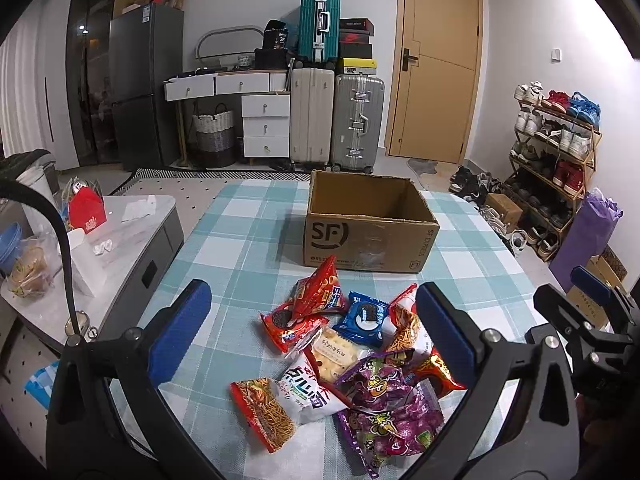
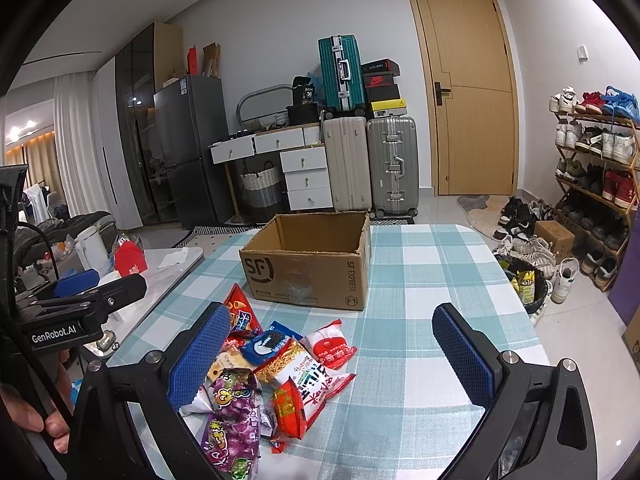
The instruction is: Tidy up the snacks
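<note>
The snack packets [image 1: 348, 364] lie in one loose heap on the checked tablecloth [image 1: 224, 240], near the table's front edge, while the cardboard box [image 1: 368, 226] stands open-topped just behind them at about twelve o'clock, apparently empty and likely meant to receive them. Nothing looks packed yet, so I judge the task to be at its start. The left gripper [image 1: 312, 336] hangs above the heap with its blue pads spread wide and nothing between them; the packets sit right under its span. The right gripper [image 2: 332, 354] is likewise wide apart and empty, with the heap toward eight o'clock beside its left pad and bare cloth under its right.
</note>
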### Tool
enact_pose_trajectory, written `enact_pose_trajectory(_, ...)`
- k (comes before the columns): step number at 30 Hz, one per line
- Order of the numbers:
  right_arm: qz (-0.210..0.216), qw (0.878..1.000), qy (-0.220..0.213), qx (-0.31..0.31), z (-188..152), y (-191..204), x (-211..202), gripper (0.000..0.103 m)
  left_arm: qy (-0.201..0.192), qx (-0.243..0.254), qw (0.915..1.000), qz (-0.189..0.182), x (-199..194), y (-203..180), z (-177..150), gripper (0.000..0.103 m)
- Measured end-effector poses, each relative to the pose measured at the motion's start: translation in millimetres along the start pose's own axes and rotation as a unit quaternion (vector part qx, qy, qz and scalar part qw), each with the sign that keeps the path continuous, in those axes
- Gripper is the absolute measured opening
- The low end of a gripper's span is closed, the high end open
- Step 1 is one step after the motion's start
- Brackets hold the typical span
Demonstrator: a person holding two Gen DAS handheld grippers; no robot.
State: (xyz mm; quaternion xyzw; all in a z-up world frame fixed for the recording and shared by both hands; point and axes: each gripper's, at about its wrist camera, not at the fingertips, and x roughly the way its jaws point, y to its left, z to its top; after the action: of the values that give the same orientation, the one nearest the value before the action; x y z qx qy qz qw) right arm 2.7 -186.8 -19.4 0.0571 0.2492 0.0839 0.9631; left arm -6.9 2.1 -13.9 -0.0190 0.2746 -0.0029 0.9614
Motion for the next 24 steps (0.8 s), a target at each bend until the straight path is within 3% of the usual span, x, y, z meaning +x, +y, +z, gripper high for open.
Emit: enact_pose_trajectory(24, 0.008, 1.000, 0.006, 0.007, -7.9, 1.5, 4.5, 0.103, 0.011, -0.002, 0.9999, -0.005, 5.7, 6.9, -7.2, 0.102)
